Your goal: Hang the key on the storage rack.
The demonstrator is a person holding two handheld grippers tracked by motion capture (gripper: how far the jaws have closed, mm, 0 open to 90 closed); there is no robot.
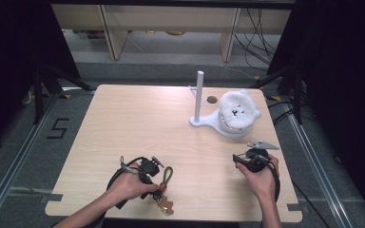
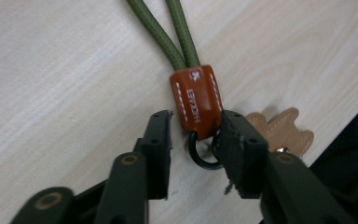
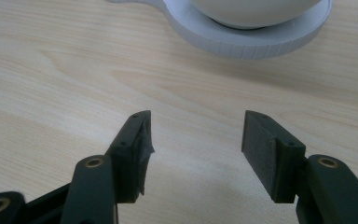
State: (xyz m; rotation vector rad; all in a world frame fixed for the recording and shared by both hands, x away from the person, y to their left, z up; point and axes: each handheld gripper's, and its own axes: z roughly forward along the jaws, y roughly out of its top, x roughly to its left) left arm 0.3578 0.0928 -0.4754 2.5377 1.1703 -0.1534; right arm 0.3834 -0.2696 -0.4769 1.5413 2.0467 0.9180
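A pale wooden bench (image 1: 138, 123) stands over grey flooring. Near its front edge, left of centre, lies a keychain (image 2: 196, 100): a soft green cord loop, stiff brown leather sleeve, dark metal ring. It looks light and floppy, so the sleeve is probably the firmest hold. The left gripper (image 2: 195, 140) has its jaws parted around the ring and sleeve, not yet clamped. The right gripper (image 3: 196, 140) is spread wide, holding nothing, toward the right edge.

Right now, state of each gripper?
Left gripper: jaws open, straddling the keychain's brown leather tab and ring, not clamped yet.
Right gripper: jaws open, nothing between them, above bare table.
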